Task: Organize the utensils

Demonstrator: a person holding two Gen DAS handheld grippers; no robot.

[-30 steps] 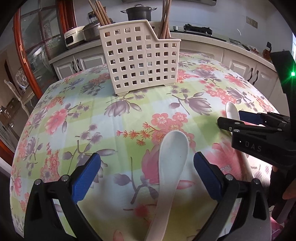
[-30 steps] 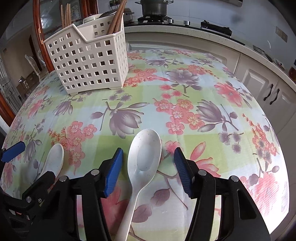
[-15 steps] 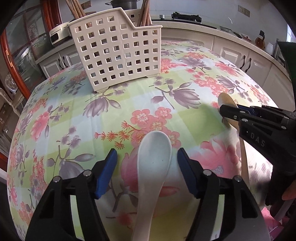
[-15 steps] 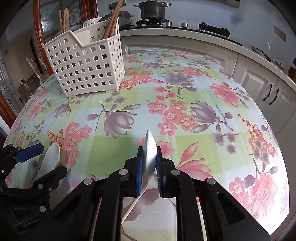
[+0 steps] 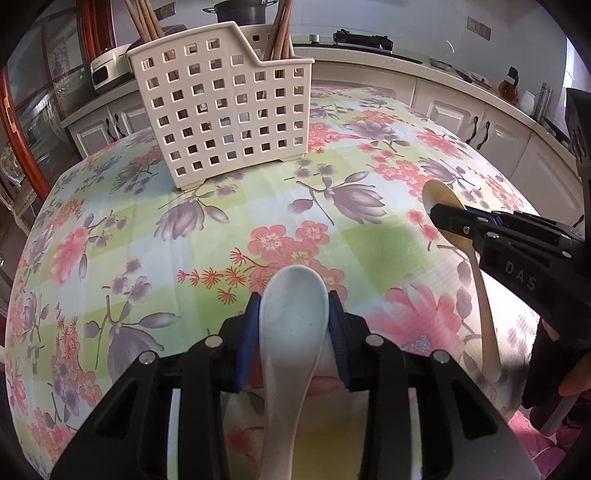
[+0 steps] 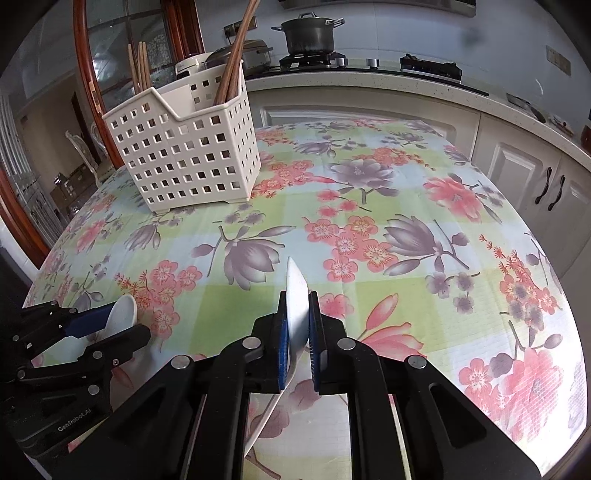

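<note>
A white ceramic spoon (image 5: 291, 332) lies bowl-up on the floral tablecloth (image 5: 207, 236). My left gripper (image 5: 293, 310) is closing, and its blue pads touch both sides of the spoon's bowl. My right gripper (image 6: 297, 321) is shut on a second white spoon (image 6: 295, 288), which is turned on edge between the pads and lifted at the bowl end. From the left wrist view that spoon (image 5: 439, 195) shows its underside behind the right gripper (image 5: 439, 216). A cream perforated basket (image 6: 184, 155) with wooden chopsticks (image 6: 232, 70) stands at the table's far side.
The left gripper (image 6: 122, 326) sits close beside the right one, at its left. Behind the table runs a kitchen counter with a dark pot (image 6: 310, 35) on a stove and white cabinets (image 6: 524, 177). A wood-framed glass door (image 6: 96, 74) stands at the far left.
The left jaws have closed from wide apart onto the spoon's bowl. The right jaws shut on the other spoon, which tipped from flat onto its edge.
</note>
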